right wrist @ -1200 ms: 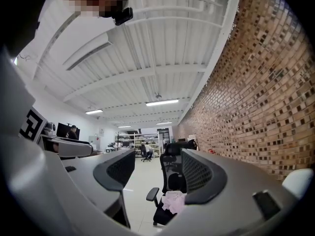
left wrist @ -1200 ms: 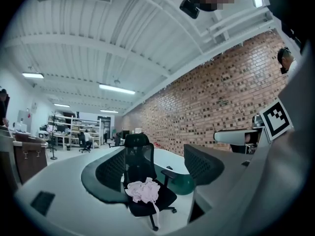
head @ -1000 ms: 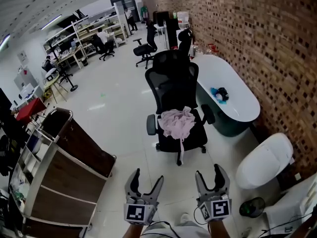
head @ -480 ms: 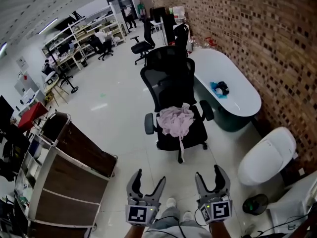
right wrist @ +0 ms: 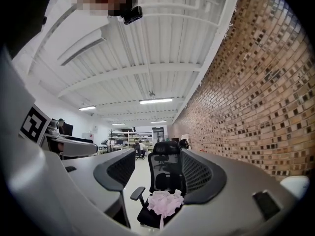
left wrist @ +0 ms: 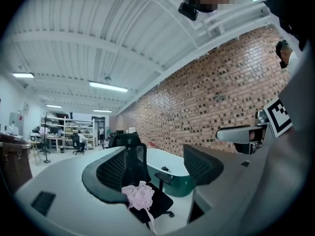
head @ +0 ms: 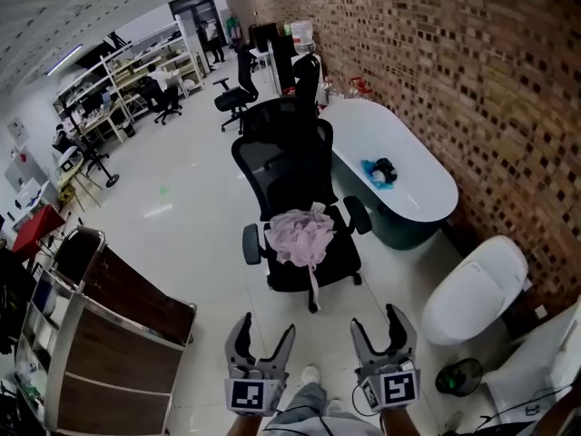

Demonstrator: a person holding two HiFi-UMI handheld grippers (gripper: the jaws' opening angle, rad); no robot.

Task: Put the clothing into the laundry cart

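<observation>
The pink garment (head: 300,239) lies bunched on the seat of the black chair (head: 289,162). Left gripper (head: 266,327) and right gripper (head: 378,321): jaws apart, empty. Expect light, limp cloth (one strip dangles); pinch a raised top fold.

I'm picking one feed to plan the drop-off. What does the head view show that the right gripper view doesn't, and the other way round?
Only the head view shows the laundry cart, standing left of the chair. Only the right gripper view shows the camera on the person's head, seen from below. Both show the pink clothing heaped on the chair's seat, the brick wall, and the right gripper with its fingers apart and nothing held between them.
</observation>
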